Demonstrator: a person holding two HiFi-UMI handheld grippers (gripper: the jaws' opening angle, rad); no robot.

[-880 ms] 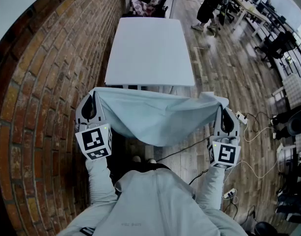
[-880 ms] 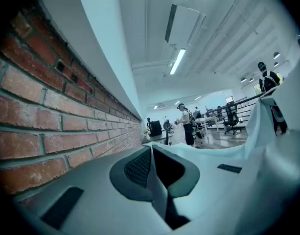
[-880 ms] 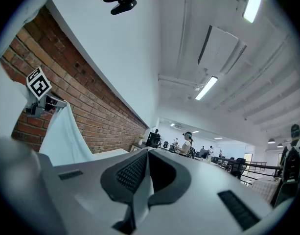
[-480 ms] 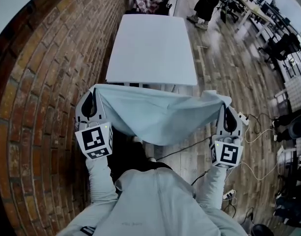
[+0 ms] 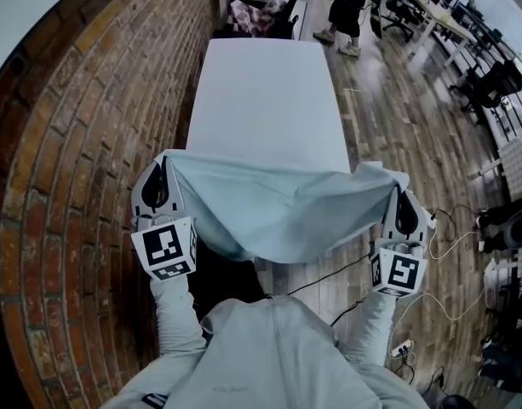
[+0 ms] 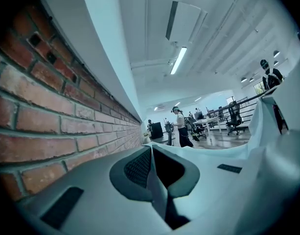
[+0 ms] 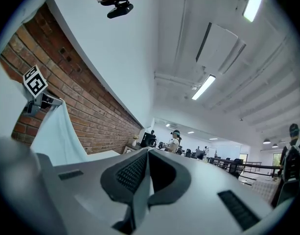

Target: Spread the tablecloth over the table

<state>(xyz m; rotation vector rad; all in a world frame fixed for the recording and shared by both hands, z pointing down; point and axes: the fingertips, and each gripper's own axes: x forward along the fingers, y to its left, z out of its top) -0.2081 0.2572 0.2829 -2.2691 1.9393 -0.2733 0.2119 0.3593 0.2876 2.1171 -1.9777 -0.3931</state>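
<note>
In the head view, working through the carry-and-cast step: holding the tablecloth [image 5: 269, 207] stretched in the air across the middle of the frame, clenching one corner in the left tool [image 5: 162, 170] at centre left and the other in the right tool [image 5: 401, 196] at centre right, letting the slack belly sag towards the lower middle. Standing at the near end of the bare white bench [image 5: 265, 92], which runs up the frame beside the brick wall [image 5: 82, 143] on the left. Not yet laying any cloth on the top, only hiding the near edge behind the raised hem. Reaching both arms forward from the lower frame, sleeves roughly parallel, tools pointing level and well apart. Judging the next move as swinging the cloth forward over the bench without loosening either corner, then lowering it flat and square. In the left gripper view, pinching the jaws together on a thin fold of fabric at lower centre [image 6: 158, 192], with more cloth rising along the right edge. In the right gripper view, likewise clamping a fold at lower centre [image 7: 140, 199], with cloth hanging at centre left below the other tool's marker cube [image 7: 34, 82].
</note>
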